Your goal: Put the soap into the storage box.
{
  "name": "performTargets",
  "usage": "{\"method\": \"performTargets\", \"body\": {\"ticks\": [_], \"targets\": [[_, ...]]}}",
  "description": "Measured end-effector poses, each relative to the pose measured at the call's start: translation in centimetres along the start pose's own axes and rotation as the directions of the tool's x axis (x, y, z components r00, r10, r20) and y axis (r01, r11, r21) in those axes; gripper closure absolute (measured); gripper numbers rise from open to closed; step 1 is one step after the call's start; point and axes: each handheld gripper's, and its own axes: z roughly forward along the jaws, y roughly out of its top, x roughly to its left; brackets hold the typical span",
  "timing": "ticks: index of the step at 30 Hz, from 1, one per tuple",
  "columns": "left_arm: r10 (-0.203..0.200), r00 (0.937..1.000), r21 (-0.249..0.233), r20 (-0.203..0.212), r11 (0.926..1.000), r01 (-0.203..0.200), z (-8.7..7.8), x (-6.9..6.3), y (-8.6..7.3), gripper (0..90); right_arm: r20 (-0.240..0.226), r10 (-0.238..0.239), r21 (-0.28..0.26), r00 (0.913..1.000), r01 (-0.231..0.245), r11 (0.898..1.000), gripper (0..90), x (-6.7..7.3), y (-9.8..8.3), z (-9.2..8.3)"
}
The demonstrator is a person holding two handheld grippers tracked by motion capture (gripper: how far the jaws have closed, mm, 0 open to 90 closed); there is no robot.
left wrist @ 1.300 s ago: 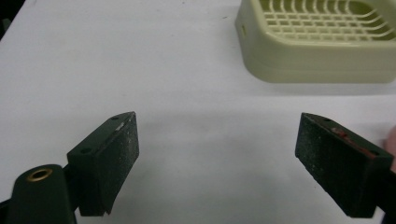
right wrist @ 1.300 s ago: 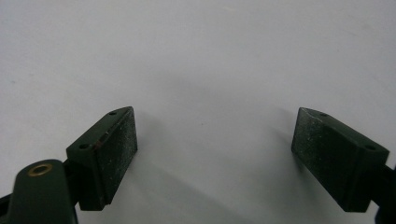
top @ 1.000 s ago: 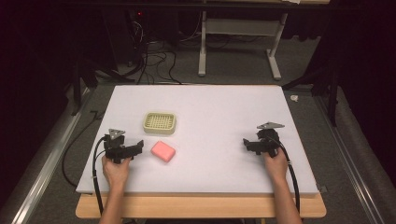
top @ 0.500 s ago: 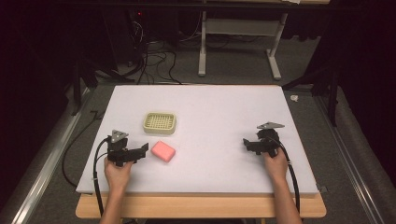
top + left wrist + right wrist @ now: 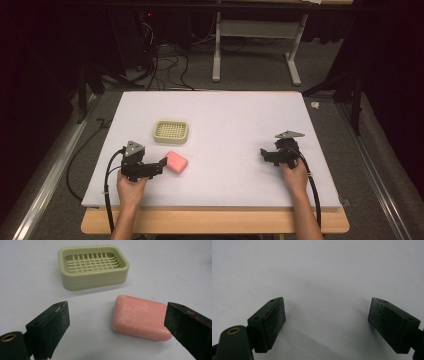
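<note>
Left gripper — jaws spread wide, nothing held, low over the white table; pink soap bar lies flat just ahead, nearer its right jaw, no contact visible. Green soap dish — slatted, empty, just beyond the bar, apart from it. Right gripper — jaws equally wide, nothing between them, over bare tabletop, well apart from both 2 items.

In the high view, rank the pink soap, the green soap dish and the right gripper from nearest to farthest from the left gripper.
1. pink soap, just off the left gripper's open fingers.
2. green soap dish, beyond the soap, toward the table's far edge.
3. right gripper, across the table.
</note>
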Motion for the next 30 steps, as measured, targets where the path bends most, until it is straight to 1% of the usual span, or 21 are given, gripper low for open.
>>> {"method": "performTargets", "body": {"ticks": [1,2,3,4,6,10,11,12,15,16,18,23,27,30], "targets": [[0.0,1.0,0.0,0.0,1.0,0.0,0.0,0.0,0.0,6.8,0.0,0.0,0.0,1.0,0.0,1.0,15.0,0.0,0.0,0.0],[0.011,0.9999,0.004,0.007,0.9999,-0.011,0.1,-0.4,0.1,6.7,0.0,0.001,0.0,1.0,-0.001,1.0,15.0,0.0,0.0,0.0],[0.011,0.9999,0.004,0.007,0.9999,-0.011,0.1,-0.4,0.1,6.5,0.0,0.001,0.0,1.0,-0.001,1.0,15.0,0.0,0.0,0.0],[0.025,0.9996,0.011,0.011,0.9996,-0.025,0.4,-0.8,0.2,6.6,0.0,0.001,0.0,1.0,-0.001,1.0,15.0,0.0,0.0,0.0],[0.027,0.9994,0.013,0.024,0.9996,-0.027,0.6,-1.1,0.3,6.6,0.0,0.001,0.0,1.0,-0.001,1.0,15.0,0.0,0.0,0.0],[0.05,0.998,0.026,0.038,0.9984,-0.051,1.0,-1.8,0.4,6.5,0.0,0.001,0.0,1.0,-0.001,1.0,15.0,0.0,0.0,0.0],[0.05,0.998,0.026,0.038,0.9984,-0.051,1.0,-1.8,0.4,6.5,0.0,0.001,0.0,1.0,-0.001,1.0,15.0,0.0,0.0,0.0],[0.054,0.9973,0.032,0.049,0.9979,-0.056,1.3,-1.9,0.5,6.5,0.0,0.0,0.0,1.0,0.0,1.0,15.0,0.0,0.0,0.0],[0.061,0.9961,0.05,0.065,0.9967,-0.064,1.7,-2.3,0.5,6.5,0.0,0.0,0.0,1.0,0.0,1.0,15.0,0.0,0.0,0.0],[0.069,0.9955,0.067,0.064,0.9951,-0.074,2.0,-2.5,0.4,6.4,0.0,0.0,0.002,1.0,0.0,1.0,15.0,0.0,0.0,0.0],[0.084,0.9943,0.081,0.065,0.9927,-0.089,2.4,-2.8,0.3,6.4,0.0,0.0,0.0,1.0,0.0,1.0,15.0,0.0,0.0,0.0],[0.09,0.9934,0.101,0.071,0.9902,-0.097,3.1,-3.1,0.3,6.5,0.0,0.0,0.0,1.0,0.0,1.0,15.0,0.0,0.0,0.0],[0.108,0.9925,0.123,0.058,0.9858,-0.114,3.9,-3.4,0.2,6.4,0.0,0.0,0.0,1.0,0.0,1.0,15.0,0.0,0.0,0.0],[0.109,0.9926,0.129,0.054,0.9849,-0.115,4.4,-3.5,0.1,5.9,0.0,0.0,0.0,1.0,0.0,1.0,15.0,0.0,0.0,0.0]]}}
